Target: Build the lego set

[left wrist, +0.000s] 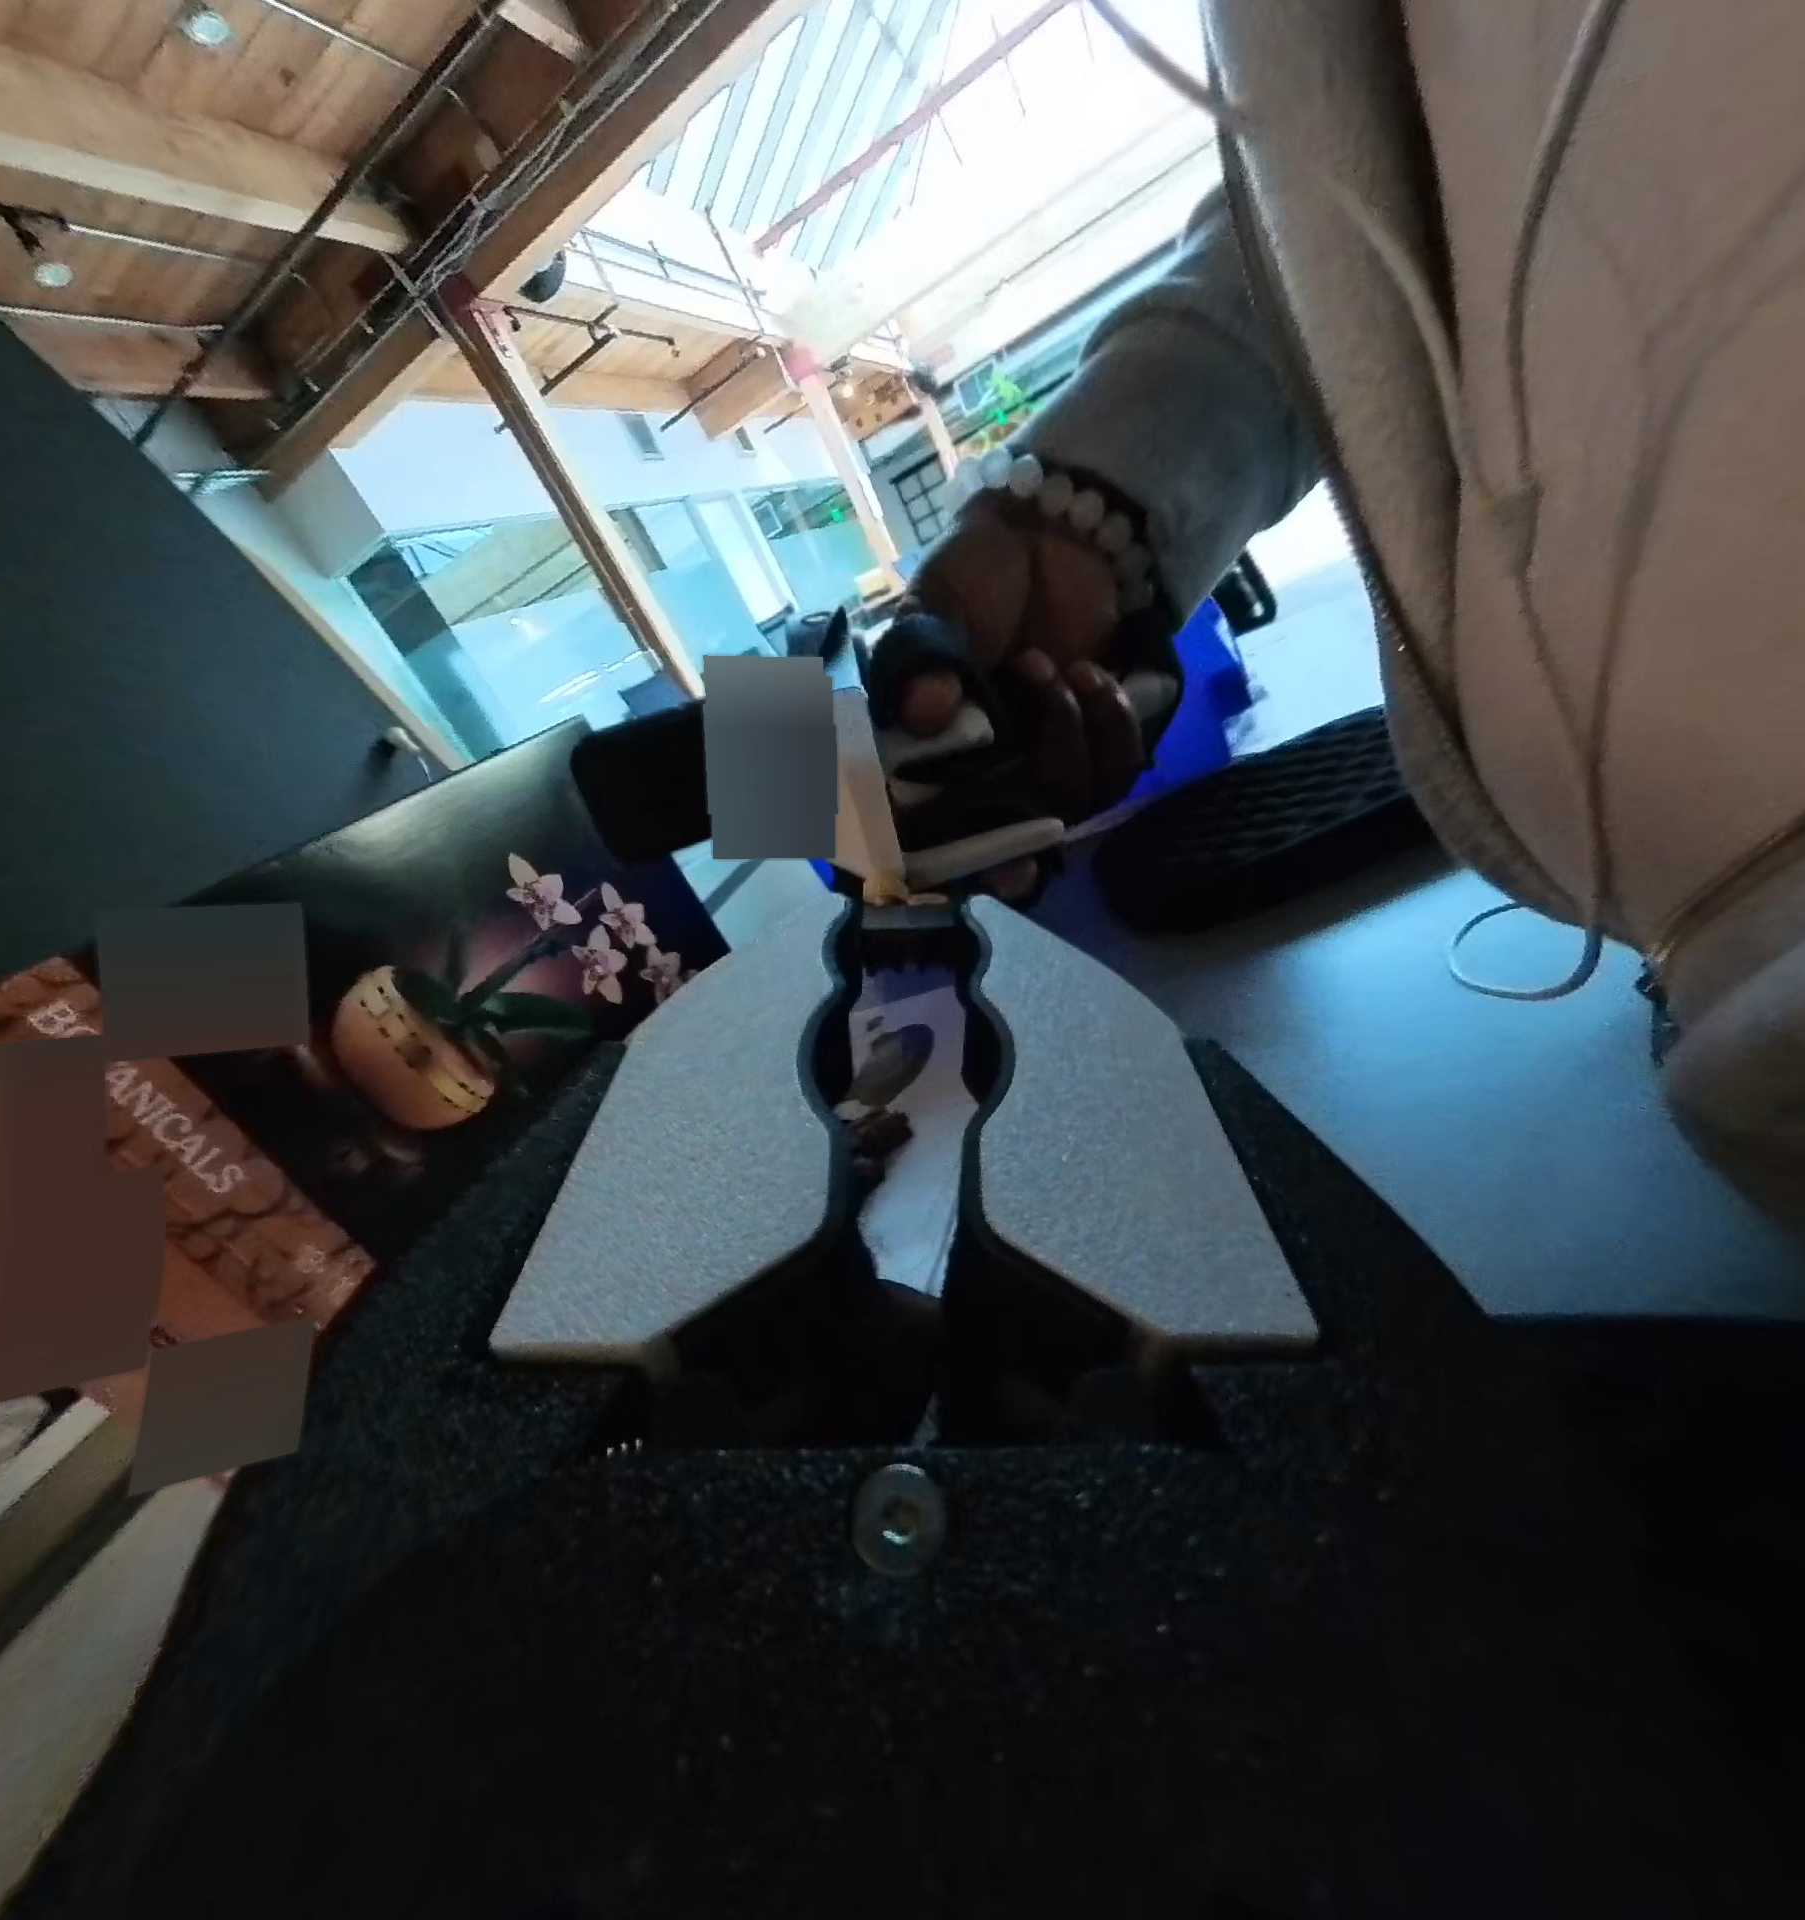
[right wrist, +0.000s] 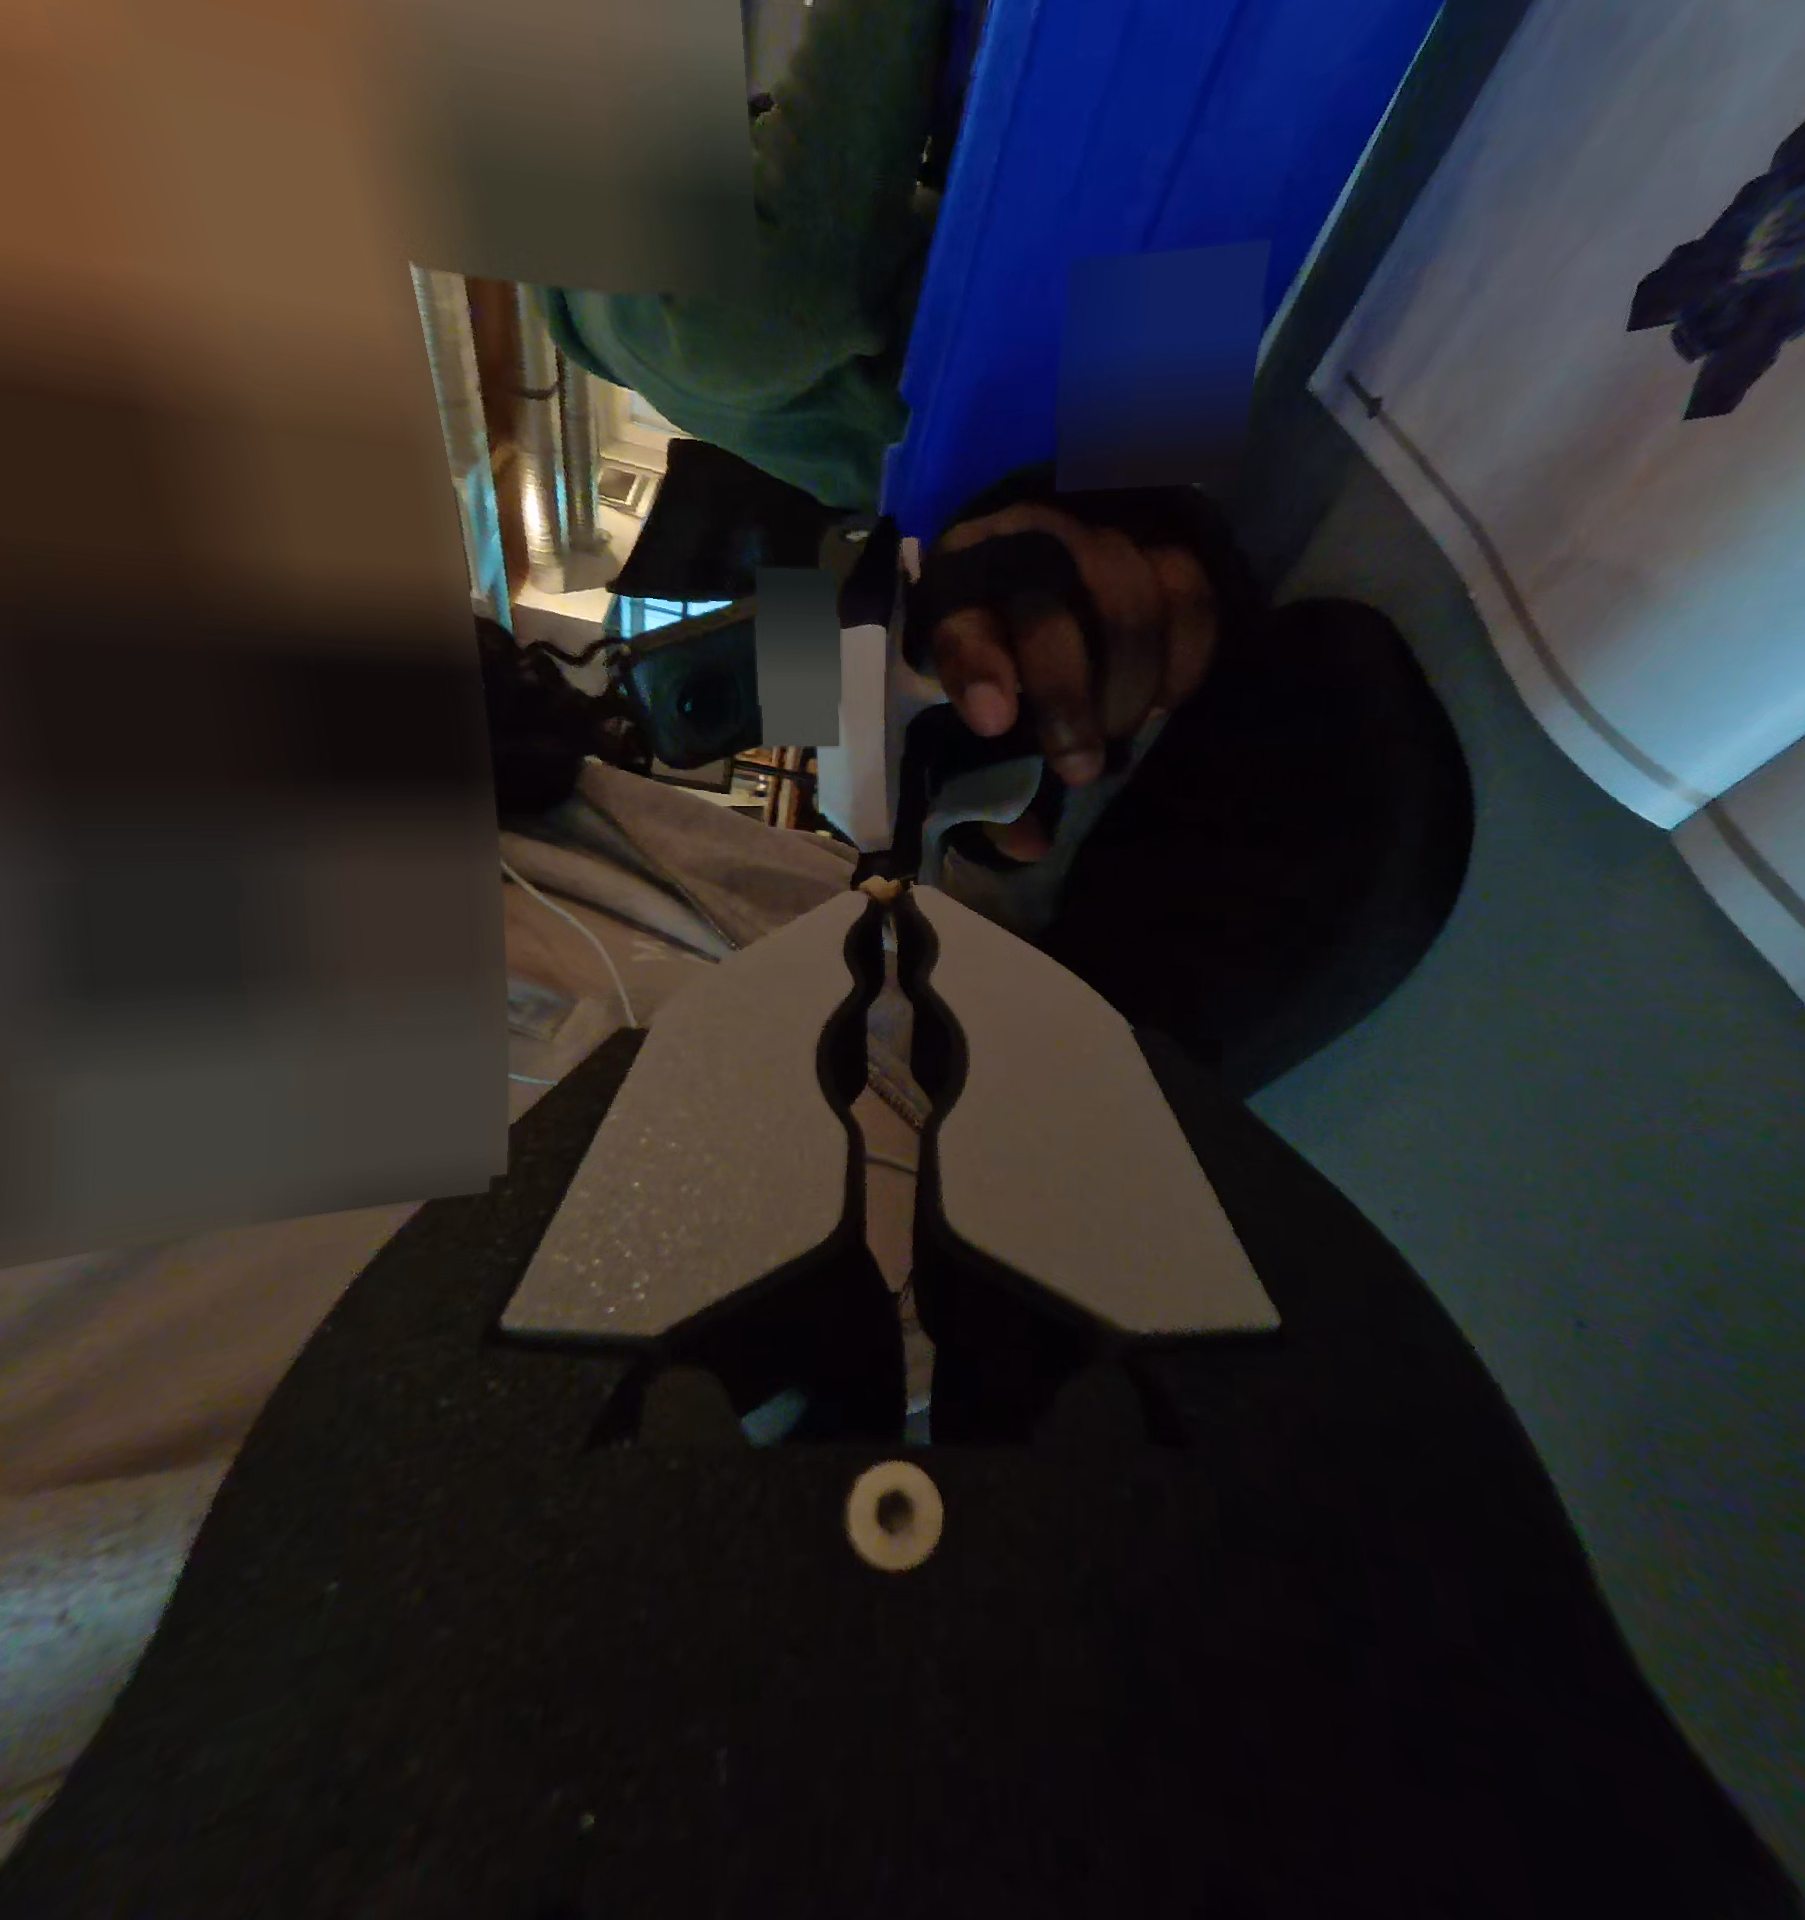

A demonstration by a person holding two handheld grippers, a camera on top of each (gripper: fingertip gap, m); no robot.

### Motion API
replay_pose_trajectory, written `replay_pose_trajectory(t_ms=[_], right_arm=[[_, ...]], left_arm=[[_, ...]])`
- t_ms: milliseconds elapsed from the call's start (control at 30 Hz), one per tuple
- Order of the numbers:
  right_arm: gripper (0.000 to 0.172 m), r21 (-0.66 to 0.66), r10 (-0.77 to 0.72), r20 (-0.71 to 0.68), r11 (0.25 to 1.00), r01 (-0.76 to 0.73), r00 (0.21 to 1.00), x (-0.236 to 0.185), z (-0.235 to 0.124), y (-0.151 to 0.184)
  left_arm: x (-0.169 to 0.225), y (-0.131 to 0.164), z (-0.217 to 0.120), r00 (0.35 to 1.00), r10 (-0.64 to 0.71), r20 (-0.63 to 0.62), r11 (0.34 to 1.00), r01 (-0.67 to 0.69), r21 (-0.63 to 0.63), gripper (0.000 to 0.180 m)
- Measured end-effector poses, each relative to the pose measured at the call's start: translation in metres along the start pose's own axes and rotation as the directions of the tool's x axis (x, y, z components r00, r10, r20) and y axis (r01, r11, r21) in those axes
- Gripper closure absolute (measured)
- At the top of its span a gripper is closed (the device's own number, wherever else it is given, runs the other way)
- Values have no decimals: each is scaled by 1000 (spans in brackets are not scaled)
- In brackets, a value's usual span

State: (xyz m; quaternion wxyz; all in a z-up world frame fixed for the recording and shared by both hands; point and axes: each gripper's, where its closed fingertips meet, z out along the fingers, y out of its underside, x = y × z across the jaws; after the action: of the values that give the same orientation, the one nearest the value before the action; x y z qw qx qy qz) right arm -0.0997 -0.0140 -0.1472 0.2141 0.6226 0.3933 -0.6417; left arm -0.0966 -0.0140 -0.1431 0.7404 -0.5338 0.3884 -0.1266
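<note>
Left wrist view: left gripper [left wrist: 903,914] fingers clamp a small dark block; right gripper [right wrist: 885,891] fingers pinch a tiny cream piece at its end, above the worktop [left wrist: 1397,1091].

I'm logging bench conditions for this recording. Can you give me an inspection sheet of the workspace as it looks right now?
Surface: grey table, partly bare.
Job's things: small dark piece and small cream piece, meeting where the two grippers' tips face each other.
Clutter: box with orchid picture; black woven mat; blue container; white printed sheet.
Grippers: left gripper closed on the dark piece; right gripper closed at the cream piece, held by a gloved hand.
Cables: white cable loop on the table.
Surroundings: wooden ceiling beams, glass walls behind; person in beige hoodie close by.
</note>
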Motion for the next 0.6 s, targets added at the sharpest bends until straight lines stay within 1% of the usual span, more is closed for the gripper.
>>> replay_pose_trajectory(t_ms=[367,500,600], right_arm=[[172,5,-24,-86,1000,25,996,5,-2,1],[172,11,-17,-89,1000,18,996,4,-2,2],[172,16,-14,-109,1000,15,994,6,-2,2]], left_arm=[[2,1,2,995,98,23,995,-97,-36,165],[3,0,3,996,92,16,995,-92,-26,165],[4,2,3,993,117,17,992,-116,-38,165]])
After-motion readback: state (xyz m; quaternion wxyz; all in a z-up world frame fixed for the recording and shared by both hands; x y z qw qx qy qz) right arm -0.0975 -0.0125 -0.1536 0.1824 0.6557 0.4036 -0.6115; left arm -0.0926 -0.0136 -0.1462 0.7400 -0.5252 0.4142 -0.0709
